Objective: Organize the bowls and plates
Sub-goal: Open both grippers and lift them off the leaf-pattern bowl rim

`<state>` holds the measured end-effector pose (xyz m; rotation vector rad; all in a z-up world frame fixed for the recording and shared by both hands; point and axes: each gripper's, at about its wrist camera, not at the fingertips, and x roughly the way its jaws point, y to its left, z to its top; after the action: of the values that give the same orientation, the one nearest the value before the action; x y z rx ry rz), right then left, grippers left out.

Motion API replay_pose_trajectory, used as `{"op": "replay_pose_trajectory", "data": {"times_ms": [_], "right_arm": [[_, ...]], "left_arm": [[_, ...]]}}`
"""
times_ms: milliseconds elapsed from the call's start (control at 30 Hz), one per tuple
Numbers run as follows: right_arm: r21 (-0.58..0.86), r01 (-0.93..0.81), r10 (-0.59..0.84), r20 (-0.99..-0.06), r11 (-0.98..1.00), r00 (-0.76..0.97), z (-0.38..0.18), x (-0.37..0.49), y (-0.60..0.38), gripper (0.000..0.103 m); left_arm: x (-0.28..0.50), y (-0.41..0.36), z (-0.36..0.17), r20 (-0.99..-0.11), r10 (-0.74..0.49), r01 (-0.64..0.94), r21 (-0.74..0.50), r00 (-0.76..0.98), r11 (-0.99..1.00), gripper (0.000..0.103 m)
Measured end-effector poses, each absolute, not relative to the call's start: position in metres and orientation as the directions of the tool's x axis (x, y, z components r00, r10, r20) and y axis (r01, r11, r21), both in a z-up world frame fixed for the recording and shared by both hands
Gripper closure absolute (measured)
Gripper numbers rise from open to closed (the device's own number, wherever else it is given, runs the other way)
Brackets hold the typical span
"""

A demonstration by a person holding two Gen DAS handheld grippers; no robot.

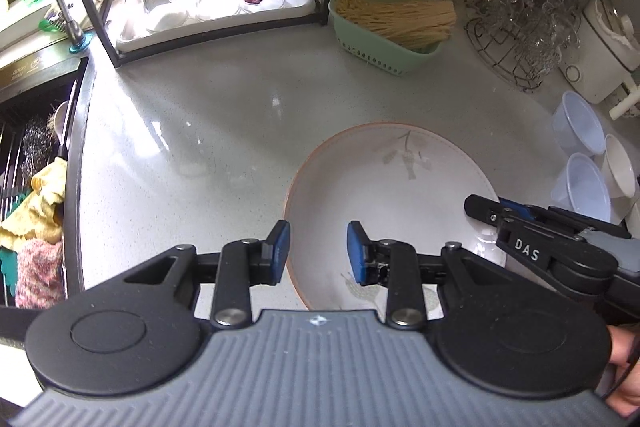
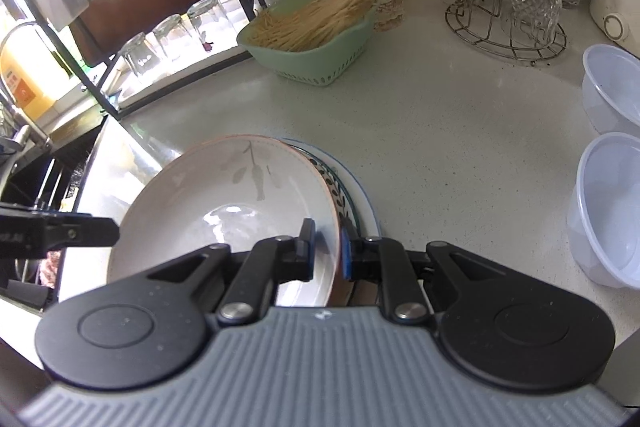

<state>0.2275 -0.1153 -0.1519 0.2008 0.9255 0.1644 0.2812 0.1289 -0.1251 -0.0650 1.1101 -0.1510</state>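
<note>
Right gripper (image 2: 326, 251) clamping the plate's (image 2: 224, 203) near rim, plate tilting up toward the sink-side counter (image 2: 440, 147) edge, left gripper (image 1: 318, 253) hovering part-open, empty.

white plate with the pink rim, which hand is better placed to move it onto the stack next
Right. The right gripper is already shut on the white plate's rim, tilted above the patterned plates. The left gripper hangs open over it, gripping nothing.

Hidden and cut-off parts

The leaf-pattern dish (image 2: 343, 205) and blue-rimmed plate (image 2: 366, 203) show only edges under the white plate (image 2: 224, 203); picture's right edge cuts the plastic bowls (image 2: 610, 211).
</note>
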Motion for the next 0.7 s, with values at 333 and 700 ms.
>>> {"op": "replay_pose_trajectory", "data": {"times_ms": [333,700], "right_arm": [[0.147,-0.077,0.162,-0.748,0.986,0.644,-0.147,0.211,-0.107,0.087],[0.177,-0.155,0.234,-0.660,0.972,0.714,-0.098,0.183,-0.120,0.088]], "left_arm": [[0.243,0.139,-0.119,-0.860,-0.151,-0.044,-0.197,0.488,0.979,0.067],[0.217,0.127,-0.084,-0.820,-0.127,-0.064,-0.195,0.558,0.979,0.067]]}}
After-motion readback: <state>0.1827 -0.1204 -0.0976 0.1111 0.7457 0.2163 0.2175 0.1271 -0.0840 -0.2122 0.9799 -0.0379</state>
